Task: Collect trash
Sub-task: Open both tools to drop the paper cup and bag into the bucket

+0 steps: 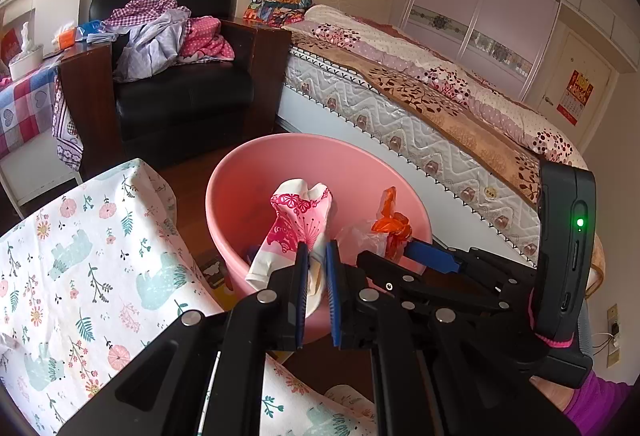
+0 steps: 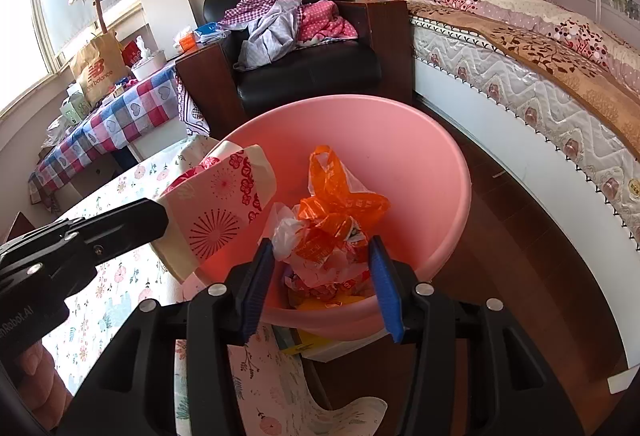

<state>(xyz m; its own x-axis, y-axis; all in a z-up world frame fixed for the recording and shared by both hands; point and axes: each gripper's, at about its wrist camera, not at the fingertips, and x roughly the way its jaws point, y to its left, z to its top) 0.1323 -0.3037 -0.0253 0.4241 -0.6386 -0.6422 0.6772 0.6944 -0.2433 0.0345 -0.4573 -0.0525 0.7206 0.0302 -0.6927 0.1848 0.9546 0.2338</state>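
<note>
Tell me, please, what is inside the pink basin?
Above the pink basin, both grippers hold trash: a crumpled orange plastic bag and a floral paper packet. The bag hides the bottom.

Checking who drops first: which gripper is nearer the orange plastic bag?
Right gripper: its pads clamp the orange plastic bag. Left gripper is beside it, gripping the paper bag.

My blue-padded black left gripper (image 1: 318,268) on a white paper bag with pink floral print (image 1: 294,224), beside it a crumpled orange and clear plastic bag (image 2: 336,224), both over the plain pink plastic basin (image 2: 420,155), left of the basin a white cloth with pink flowers and teal bears (image 1: 80,260)
</note>
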